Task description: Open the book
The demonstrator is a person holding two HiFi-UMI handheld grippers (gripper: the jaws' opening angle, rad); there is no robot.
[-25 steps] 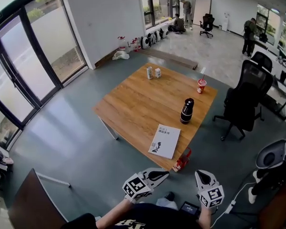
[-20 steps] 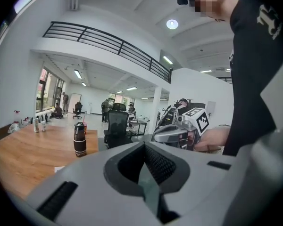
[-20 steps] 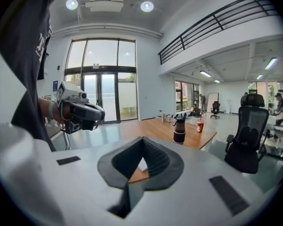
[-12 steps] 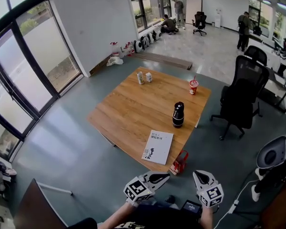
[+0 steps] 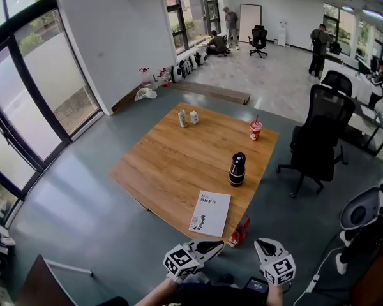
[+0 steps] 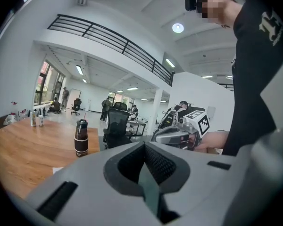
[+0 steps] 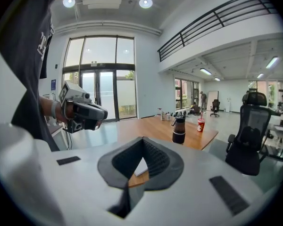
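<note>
While the left tongs (image 5: 216, 244) and right tongs (image 5: 262, 243) hang clenched and empty, the thin book (image 5: 210, 213) lies closed near the front edge of the worktop (image 5: 166, 164). It looks light and flexible, and is probably best lifted by the cover's free edge.
</note>
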